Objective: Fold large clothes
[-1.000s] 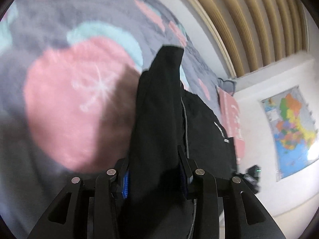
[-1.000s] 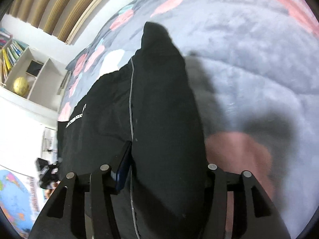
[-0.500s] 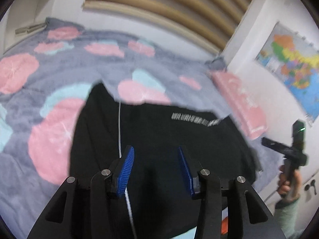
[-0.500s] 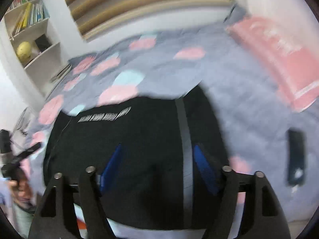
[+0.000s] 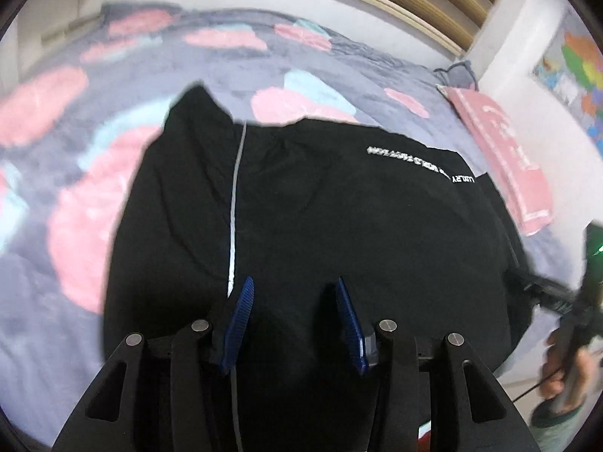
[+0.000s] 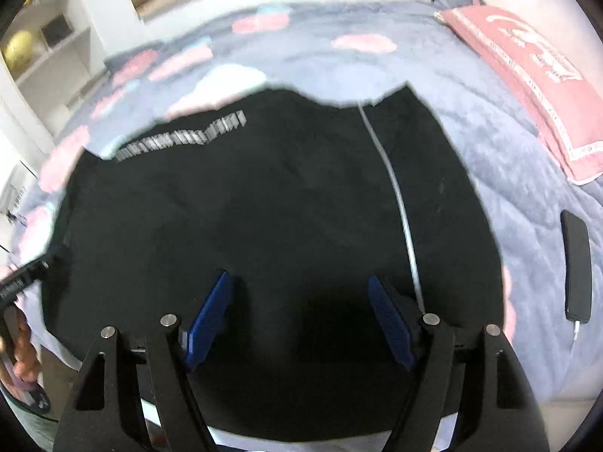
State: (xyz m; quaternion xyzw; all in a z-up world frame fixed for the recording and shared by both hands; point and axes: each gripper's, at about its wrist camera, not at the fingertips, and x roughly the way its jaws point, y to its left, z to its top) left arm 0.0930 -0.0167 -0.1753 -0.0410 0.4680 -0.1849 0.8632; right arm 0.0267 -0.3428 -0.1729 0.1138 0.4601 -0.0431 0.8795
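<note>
A large black garment (image 5: 339,207) lies spread on the bed, with white lettering (image 5: 407,162) near its far edge and a thin grey stripe (image 5: 234,207) down one side. My left gripper (image 5: 293,282) hovers open above its near part, nothing between the blue pads. The right wrist view shows the same garment (image 6: 264,207), its lettering (image 6: 181,135) and stripe (image 6: 395,188). There my right gripper (image 6: 298,277) stands wide open over the cloth, holding nothing. A hand (image 5: 561,373) gripping the other tool shows at the right edge of the left wrist view.
The bed carries a grey blanket (image 5: 75,150) with pink and teal patches. A pink pillow (image 6: 527,75) lies at the far right, a black phone (image 6: 576,267) beside the garment. Shelves with a yellow ball (image 6: 17,51) stand left; a world map (image 5: 576,75) hangs right.
Both grippers were shut on raised black folds a second ago. They have let go, opened, and drawn back and up; the garment now lies flat on the blanket.
</note>
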